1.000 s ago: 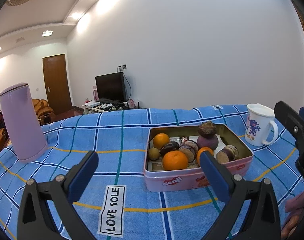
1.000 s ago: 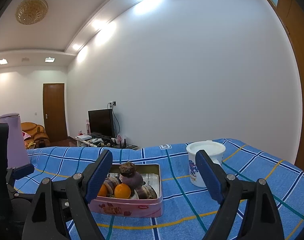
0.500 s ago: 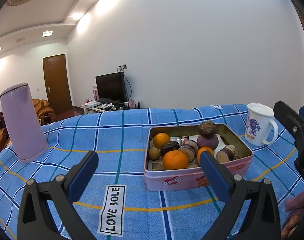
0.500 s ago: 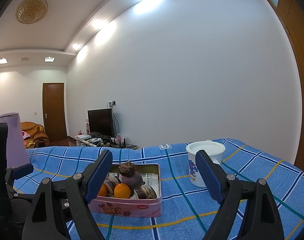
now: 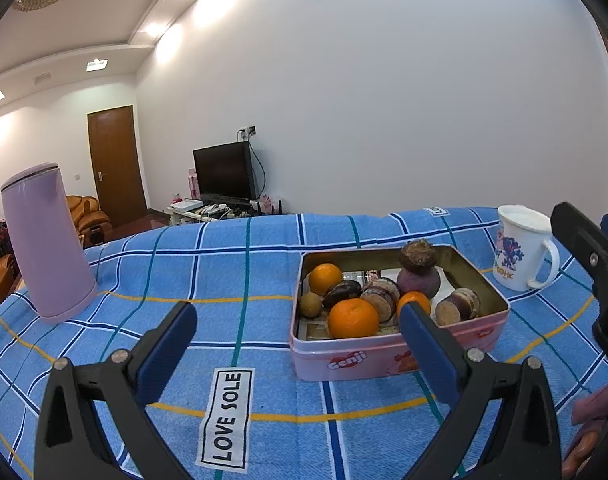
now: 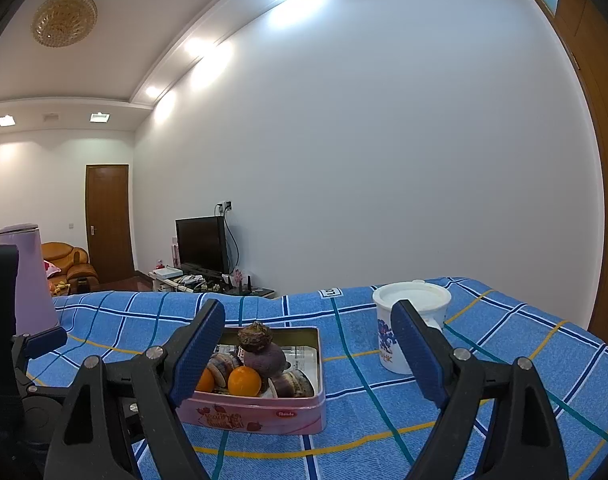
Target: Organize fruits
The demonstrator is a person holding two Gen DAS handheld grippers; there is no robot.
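Both claws idle over the desk, which wears a blue woven checked cloth [image 5: 264, 272] with white, navy, teal and yellow lines, and a sewn white "LOVE SOLE" label [image 5: 227, 417].

Left claw [image 5: 296, 344]: jaws spread wide, nothing between the blue ribbed pads, black plastic arms with metal rivets. Right claw [image 6: 309, 354]: same build, jaws spread wide, empty.

Fruit sits in a pink rectangular metal tin with rounded corners [image 5: 391, 364], gold-coloured inside, printed paper on its bottom. It stands on the cloth just ahead of the left claw, right of centre. Contents: glossy round oranges [image 5: 352, 318], one small dull yellow-green round fruit [image 5: 310, 304], several dark purple-brown rough-skinned pieces with pale cut faces [image 5: 457, 306], and a rounded purple one [image 5: 417, 280] with a brown knobbly piece [image 5: 417, 255] stacked on top.

White plastic mug with blue print and a handle [image 5: 519, 254] stands near the tin's far right corner, not touching. Tall lilac smooth tapered kettle [image 5: 44, 240] stands well apart on the left.
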